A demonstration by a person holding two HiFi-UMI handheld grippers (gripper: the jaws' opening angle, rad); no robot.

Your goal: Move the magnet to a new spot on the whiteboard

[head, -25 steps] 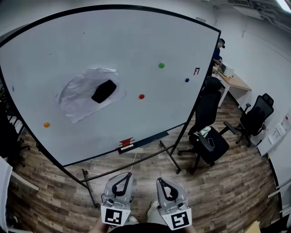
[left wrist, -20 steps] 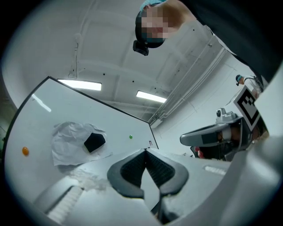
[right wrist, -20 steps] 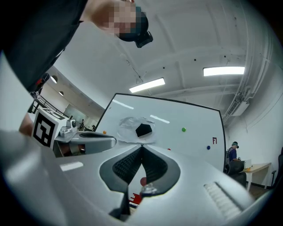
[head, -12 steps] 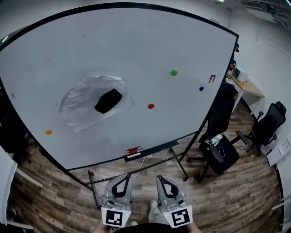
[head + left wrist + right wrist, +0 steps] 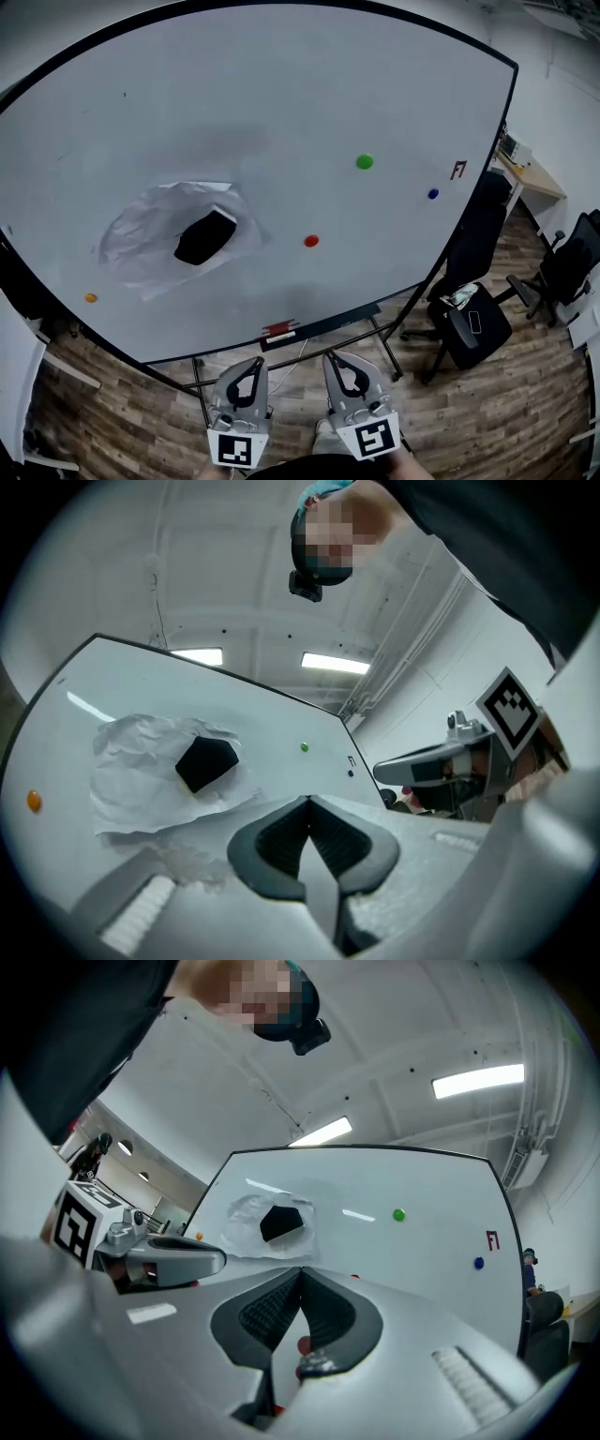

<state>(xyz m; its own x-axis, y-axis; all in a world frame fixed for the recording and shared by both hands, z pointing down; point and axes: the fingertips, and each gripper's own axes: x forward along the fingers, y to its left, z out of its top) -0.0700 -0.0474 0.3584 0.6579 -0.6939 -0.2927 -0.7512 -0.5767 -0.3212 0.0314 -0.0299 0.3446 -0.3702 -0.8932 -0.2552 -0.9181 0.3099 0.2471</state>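
Note:
The whiteboard (image 5: 281, 103) stands on a wheeled frame ahead of me. On it sit small round magnets: green (image 5: 365, 161), red (image 5: 311, 241), blue (image 5: 432, 194) and orange (image 5: 91, 298). A black block (image 5: 204, 237) pins a crumpled white sheet (image 5: 150, 234) to the board. Low in the head view, well short of the board, my left gripper (image 5: 260, 363) and right gripper (image 5: 333, 359) are side by side. Both are shut and hold nothing. The left gripper view shows the sheet (image 5: 141, 775) and the green magnet (image 5: 304, 748). In the right gripper view are the green (image 5: 399, 1214) and blue (image 5: 479, 1263) magnets.
The board's tray (image 5: 319, 326) carries a small red item (image 5: 279, 329). A red mark (image 5: 457, 170) is near the board's right edge. Black office chairs (image 5: 473, 319) and a desk (image 5: 534, 173) stand to the right on the wooden floor (image 5: 469, 412).
The board has grown larger and shifted in the head view, as if I stepped closer. Both grippers keep their place at the bottom and stay shut.

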